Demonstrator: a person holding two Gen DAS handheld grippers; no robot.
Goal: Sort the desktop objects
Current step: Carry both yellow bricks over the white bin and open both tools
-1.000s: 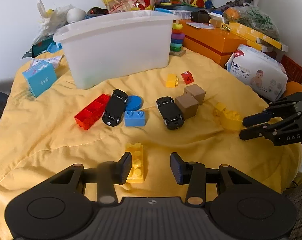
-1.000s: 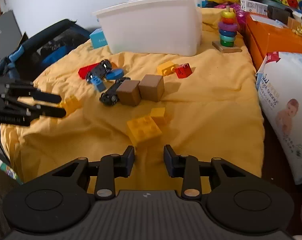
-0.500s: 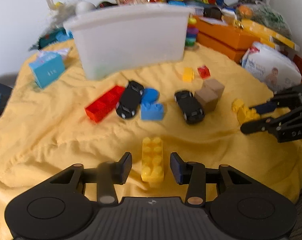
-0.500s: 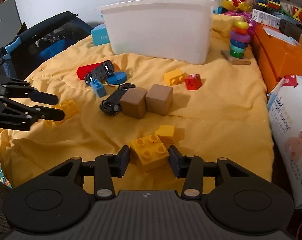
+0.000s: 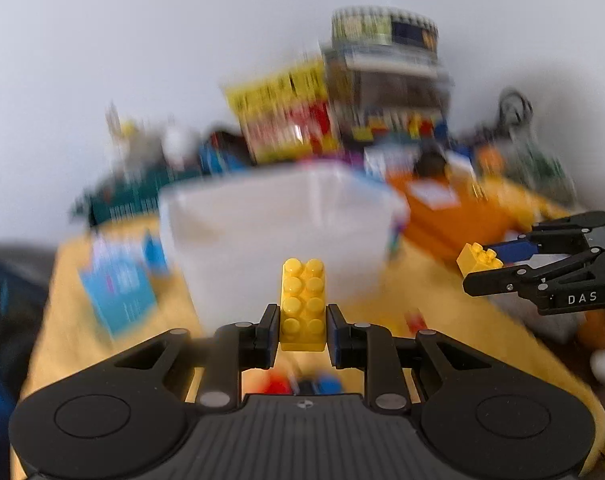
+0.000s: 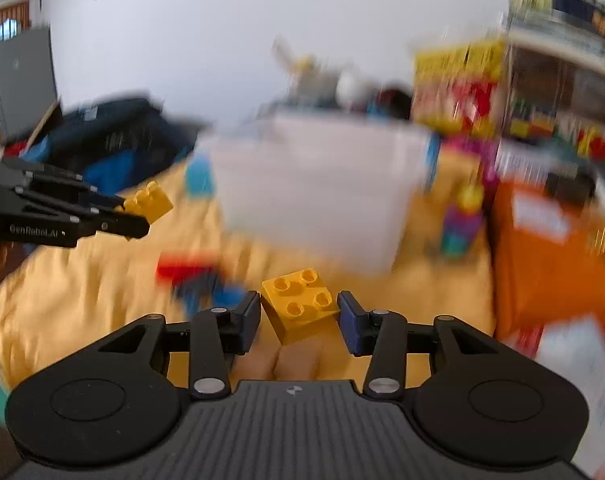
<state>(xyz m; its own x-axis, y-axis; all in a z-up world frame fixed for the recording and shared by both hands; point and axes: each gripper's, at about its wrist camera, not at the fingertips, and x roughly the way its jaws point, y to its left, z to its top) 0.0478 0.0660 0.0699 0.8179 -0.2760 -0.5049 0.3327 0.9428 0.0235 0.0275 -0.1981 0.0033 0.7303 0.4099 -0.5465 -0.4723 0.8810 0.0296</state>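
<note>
Left gripper (image 5: 302,330) pinches long yellow brick (image 5: 303,304), frame middle. Right gripper (image 6: 299,314) pinches square yellow brick (image 6: 300,304) by corners, tilted. White bin (image 5: 278,232) ahead, blurry. Squeeze firm, go slow, drop over bin.

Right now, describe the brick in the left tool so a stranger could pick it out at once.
Find the white bin on the yellow cloth; just in front of it the left tool holds up a long brick, clamped by its sides. It is yellow with eight studs in two rows, whereas the right tool carries a square brick with only four.
</note>
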